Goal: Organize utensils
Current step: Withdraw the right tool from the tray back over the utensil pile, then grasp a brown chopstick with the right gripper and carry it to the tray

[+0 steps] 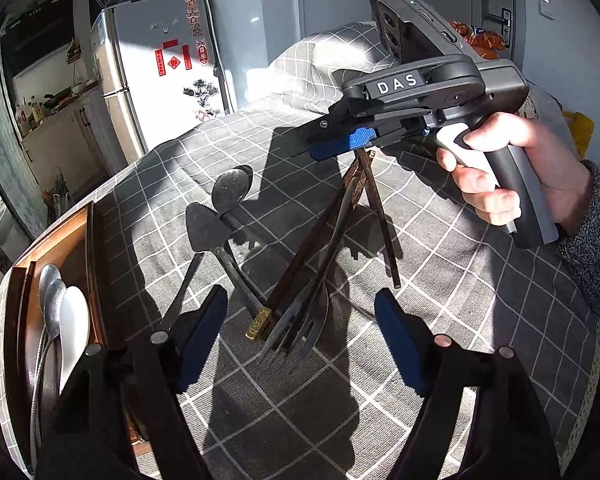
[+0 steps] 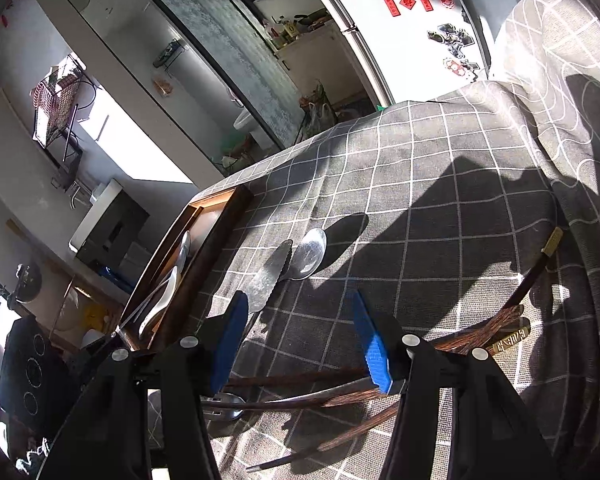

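Note:
A loose pile of utensils lies on the grey checked tablecloth (image 1: 440, 248): wooden chopsticks (image 1: 320, 240) with gold ends, a fork (image 1: 300, 320), a spoon (image 1: 230, 188) and a serrated knife (image 1: 206, 228). My left gripper (image 1: 300, 340) is open just above the fork tines. My right gripper (image 1: 340, 148) hovers over the far ends of the chopsticks; in its own view (image 2: 300, 340) it is open, with chopsticks (image 2: 340, 392) and the fork handle below. The knife (image 2: 268, 276) and spoon (image 2: 308, 254) lie beyond it. A wooden tray (image 1: 76, 228) at the left holds spoons (image 1: 60, 312).
The tray (image 2: 220, 208) sits at the table's left edge. A fridge (image 1: 156, 72) and kitchen counter stand beyond the table. A cloth-covered chair back (image 1: 340, 52) rises at the far side. Strong sunlight casts dark shadows over the cloth.

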